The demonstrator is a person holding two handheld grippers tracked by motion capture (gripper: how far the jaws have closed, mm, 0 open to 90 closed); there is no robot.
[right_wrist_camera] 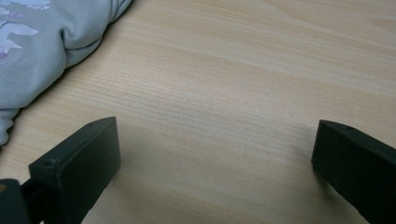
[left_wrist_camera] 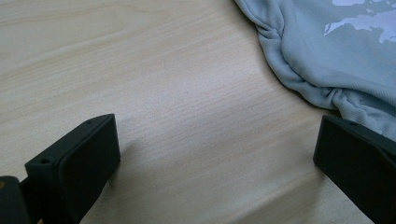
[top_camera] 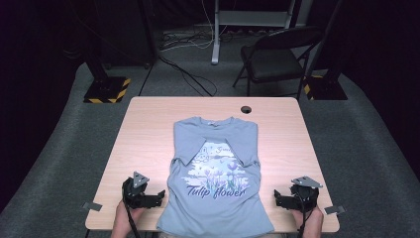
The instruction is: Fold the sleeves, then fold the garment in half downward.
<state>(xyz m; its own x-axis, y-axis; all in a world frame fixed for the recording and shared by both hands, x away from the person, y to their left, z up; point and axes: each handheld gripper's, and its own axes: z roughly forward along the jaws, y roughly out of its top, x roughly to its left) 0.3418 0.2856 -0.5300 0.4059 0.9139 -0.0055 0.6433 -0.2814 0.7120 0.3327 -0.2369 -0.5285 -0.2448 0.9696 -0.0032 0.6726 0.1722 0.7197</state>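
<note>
Left gripper (top_camera: 157,197) and right gripper (top_camera: 280,198) rest on the table (top_camera: 148,129), jaws wide apart, flanking the shirt (top_camera: 215,173) between them.

Desk (top_camera: 148,129): light wood top, round cable hole (top_camera: 245,109) near its far edge, right of centre. Folding chair (top_camera: 277,57), dark, on grey carpet beyond the far right corner. Hazard-striped stand bases: one (top_camera: 105,89) beyond the far left corner, one (top_camera: 324,87) beyond the far right. Loose cables (top_camera: 185,74) on the floor behind the far edge.
</note>
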